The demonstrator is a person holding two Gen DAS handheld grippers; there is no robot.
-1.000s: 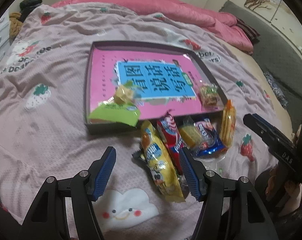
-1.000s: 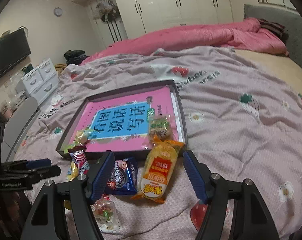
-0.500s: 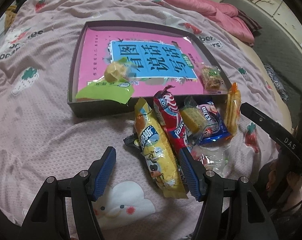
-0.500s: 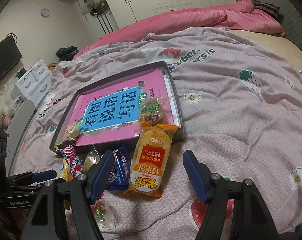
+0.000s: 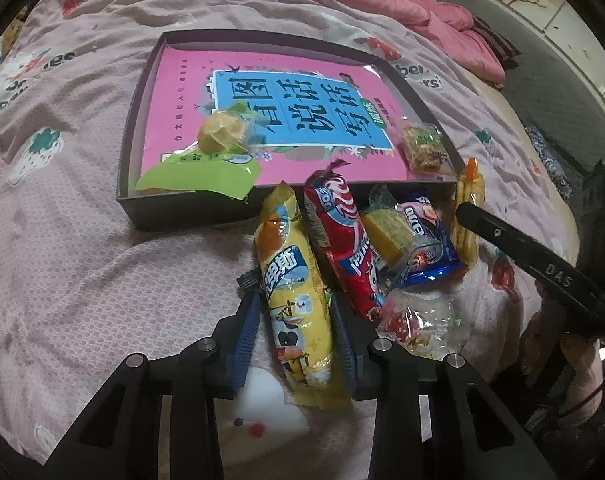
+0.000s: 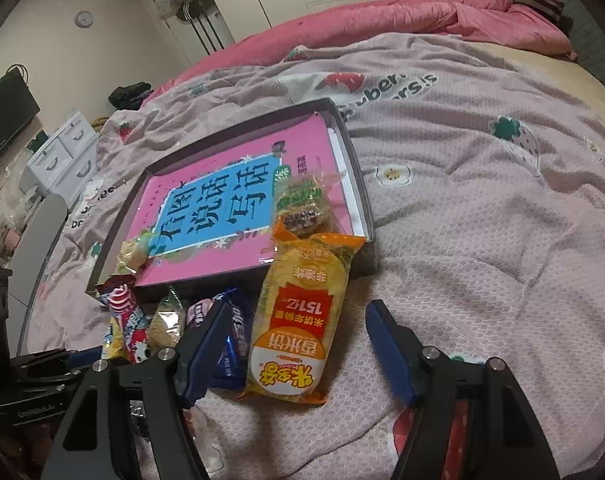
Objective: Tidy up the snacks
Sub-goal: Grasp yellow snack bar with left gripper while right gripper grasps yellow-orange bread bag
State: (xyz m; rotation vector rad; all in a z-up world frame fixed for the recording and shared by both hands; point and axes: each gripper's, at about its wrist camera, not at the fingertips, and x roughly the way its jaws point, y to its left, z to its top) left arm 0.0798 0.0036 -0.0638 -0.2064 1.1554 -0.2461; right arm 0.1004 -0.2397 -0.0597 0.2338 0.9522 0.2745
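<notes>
The shallow dark tray on the bed served as the landmark. Its pink floor lay mostly bare through the middle and far side; a wrapped yellow sweet and a green packet took the near-left corner, and a small clear-wrapped cake the near-right corner. Against the tray's near wall the snacks lay packed side by side: a yellow packet, a red packet, a blue packet and an orange rice-cracker pack, leaving no gap between them. Left of the tray and beyond its right side, the pink bedspread lay bare.
</notes>
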